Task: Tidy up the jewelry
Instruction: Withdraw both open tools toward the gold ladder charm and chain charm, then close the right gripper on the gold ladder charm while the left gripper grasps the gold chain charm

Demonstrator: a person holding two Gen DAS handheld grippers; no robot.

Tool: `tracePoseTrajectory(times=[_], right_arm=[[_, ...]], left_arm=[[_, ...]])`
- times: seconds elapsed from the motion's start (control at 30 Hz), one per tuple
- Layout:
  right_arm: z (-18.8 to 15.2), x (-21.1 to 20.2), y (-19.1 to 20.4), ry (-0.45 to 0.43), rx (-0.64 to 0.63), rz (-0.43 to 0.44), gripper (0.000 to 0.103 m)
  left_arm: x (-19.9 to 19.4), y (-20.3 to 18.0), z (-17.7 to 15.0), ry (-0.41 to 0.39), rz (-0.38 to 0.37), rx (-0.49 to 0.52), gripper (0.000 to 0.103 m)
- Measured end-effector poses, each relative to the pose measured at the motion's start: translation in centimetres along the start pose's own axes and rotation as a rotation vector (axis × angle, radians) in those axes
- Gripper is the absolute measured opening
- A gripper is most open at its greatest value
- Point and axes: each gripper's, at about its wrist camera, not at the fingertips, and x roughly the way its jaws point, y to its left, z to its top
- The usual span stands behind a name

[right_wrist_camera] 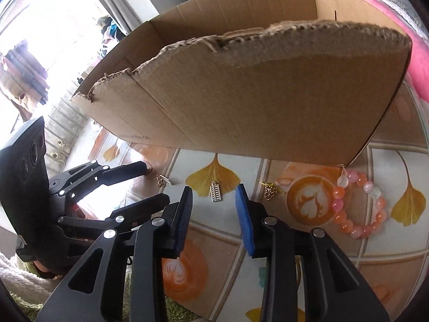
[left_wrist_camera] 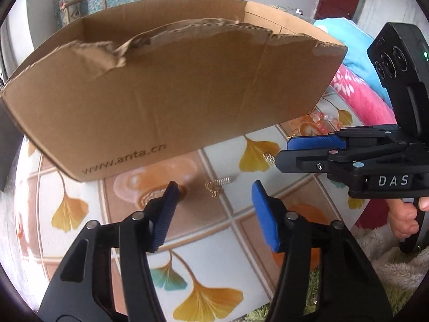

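The torn cardboard box [right_wrist_camera: 254, 94] hides its inside (the near wall blocks it). In front of the box lie a gold earring [left_wrist_camera: 217, 186], a silver ladder charm [right_wrist_camera: 216, 192], another gold piece [right_wrist_camera: 269, 190] and a pink bead bracelet [right_wrist_camera: 359, 204]. The left gripper [left_wrist_camera: 214, 201] and right gripper [right_wrist_camera: 213, 204] stand open, holding nothing.

Pendants [right_wrist_camera: 216, 191] and bracelet [right_wrist_camera: 359, 206] lie before the box [right_wrist_camera: 268, 102].

Pink and blue folded towels [left_wrist_camera: 359, 91] lie beside the ginkgo-patterned tablecloth [left_wrist_camera: 228, 255].
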Motion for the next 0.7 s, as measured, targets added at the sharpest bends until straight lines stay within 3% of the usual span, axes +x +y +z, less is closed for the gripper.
tracePoseTrajectory(times=[0.2,0.47,0.7], right_arm=[[-0.1,0.5,-0.1,-0.001,0.009,0.005,0.033],[-0.2,0.4,-0.2,-0.012,0.010,0.007,0.033],[-0.4,0.3,-0.2,-0.017,0.008,-0.006,0.033]], left_arm=[[0.4,-0.3,0.6,0.001,0.046,0.015,0.042],[0.5,-0.9,0.7,0.012,0.095,0.051,0.041],[0.6,-1.0,0.8,0.011,0.123,0.039,0.031]])
